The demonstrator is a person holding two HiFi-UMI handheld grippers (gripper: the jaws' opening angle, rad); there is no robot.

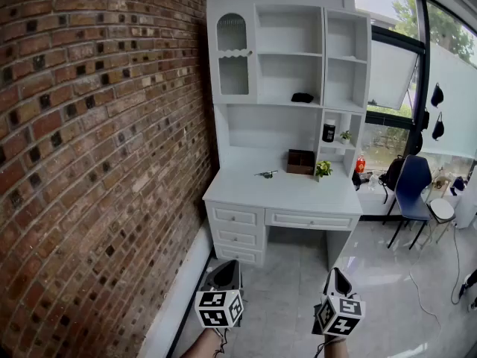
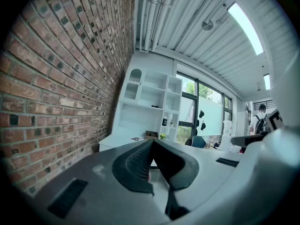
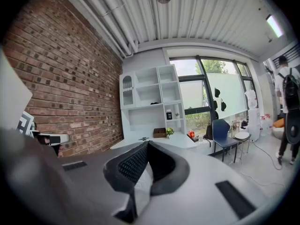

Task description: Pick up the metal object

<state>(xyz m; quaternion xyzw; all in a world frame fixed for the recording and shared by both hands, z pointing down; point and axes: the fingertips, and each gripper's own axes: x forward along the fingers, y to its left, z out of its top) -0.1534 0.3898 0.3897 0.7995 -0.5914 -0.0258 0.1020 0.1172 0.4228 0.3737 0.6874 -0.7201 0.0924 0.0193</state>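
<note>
Brick wall [image 1: 89,162] fills the left of my head view. At centre stands a white desk [image 1: 298,194], with the metal object [image 1: 266,174] lying on its top. My left gripper [image 1: 228,267] and right gripper [image 1: 335,273] sit at the bottom edge, well apart from it. Both have their jaws pressed together on nothing.

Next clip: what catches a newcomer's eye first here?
The red brick wall fills the whole left side. Beside it, straight ahead, stands a white desk with shelves above and a small metal object lying on its top. A blue chair sits to its right.
</note>
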